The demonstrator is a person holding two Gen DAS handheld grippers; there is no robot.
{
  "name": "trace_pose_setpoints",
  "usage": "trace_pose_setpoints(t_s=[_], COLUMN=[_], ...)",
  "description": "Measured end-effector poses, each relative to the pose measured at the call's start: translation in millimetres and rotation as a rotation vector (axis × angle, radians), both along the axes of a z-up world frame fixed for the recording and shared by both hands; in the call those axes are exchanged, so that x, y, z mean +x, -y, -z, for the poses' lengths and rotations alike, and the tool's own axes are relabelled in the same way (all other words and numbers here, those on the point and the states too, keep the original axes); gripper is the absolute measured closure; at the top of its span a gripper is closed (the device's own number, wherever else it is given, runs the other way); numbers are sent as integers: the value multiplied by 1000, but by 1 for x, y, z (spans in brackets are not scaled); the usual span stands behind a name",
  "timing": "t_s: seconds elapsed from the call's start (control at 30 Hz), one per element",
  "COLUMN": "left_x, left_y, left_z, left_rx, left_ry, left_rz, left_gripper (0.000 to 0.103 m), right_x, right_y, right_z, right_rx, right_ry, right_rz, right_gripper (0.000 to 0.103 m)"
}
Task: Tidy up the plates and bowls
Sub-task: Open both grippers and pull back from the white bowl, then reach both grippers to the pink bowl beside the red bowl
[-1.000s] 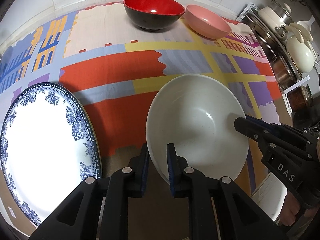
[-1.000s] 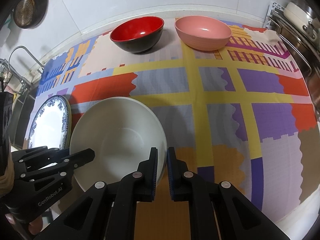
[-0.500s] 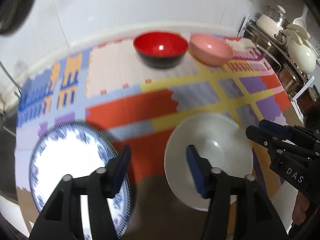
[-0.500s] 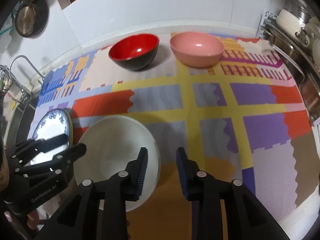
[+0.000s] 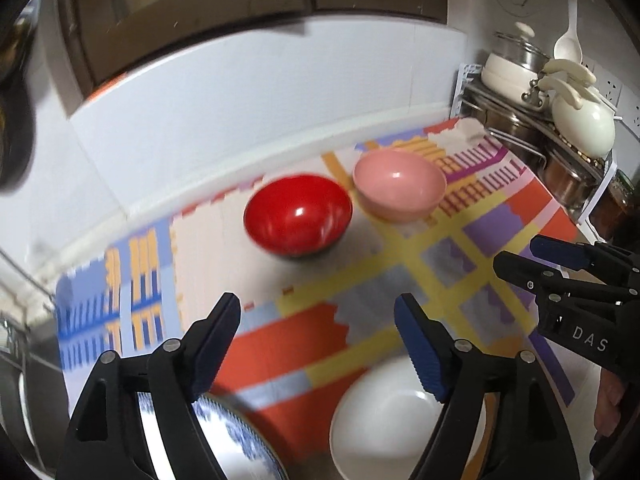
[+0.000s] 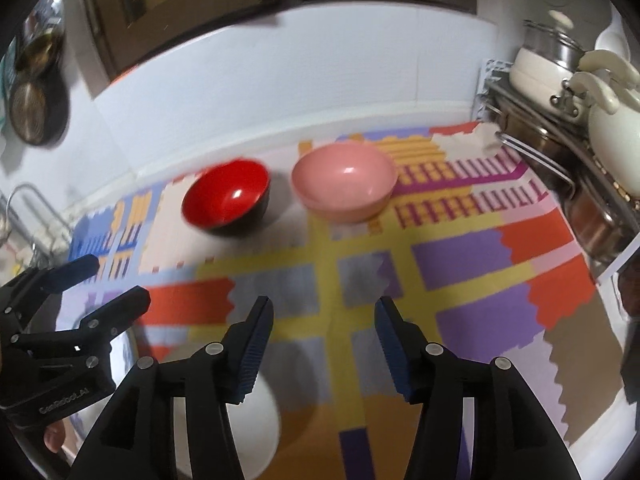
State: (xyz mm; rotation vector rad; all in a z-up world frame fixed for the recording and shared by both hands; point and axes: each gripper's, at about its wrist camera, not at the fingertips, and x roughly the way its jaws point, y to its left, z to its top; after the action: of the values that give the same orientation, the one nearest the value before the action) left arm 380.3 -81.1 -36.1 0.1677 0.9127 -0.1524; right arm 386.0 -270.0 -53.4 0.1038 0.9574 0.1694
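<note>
Looking along the left gripper (image 5: 318,322) in the left wrist view, we find its jaws, which have just been opening, standing wide with nothing between them. The large plain white bowl (image 5: 384,420) sits below on the patchwork-coloured cloth (image 5: 304,344), freed, presumably because it is now placed. The blue-patterned white plate (image 5: 236,440) beside it is cut off by the fingers and the frame edge. Motion blur softens the glossy red bowl with black outside (image 5: 298,214) and the matte pink bowl (image 5: 400,190), near each other by the wall.

In the right wrist view, we see the right gripper (image 6: 324,320), also just opening, about half apart and empty over bare cloth. The white bowl is mostly hidden behind its left finger.
</note>
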Motion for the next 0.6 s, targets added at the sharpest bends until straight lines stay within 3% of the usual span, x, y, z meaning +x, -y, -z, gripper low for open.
trace_pose_setpoints(t_s=[0.17,0.6], left_x=[28,116], left_y=[9,37], left_z=[-15,-13], left_rx=[37,89], left_ry=[60,97], left_rz=[42,169], left_gripper=[15,14], right_x=[19,80], right_y=[10,35], right_z=[-10,-9], right_rx=[25,58], right_ry=[34,40], right_rz=[49,183], right_gripper=[49,48])
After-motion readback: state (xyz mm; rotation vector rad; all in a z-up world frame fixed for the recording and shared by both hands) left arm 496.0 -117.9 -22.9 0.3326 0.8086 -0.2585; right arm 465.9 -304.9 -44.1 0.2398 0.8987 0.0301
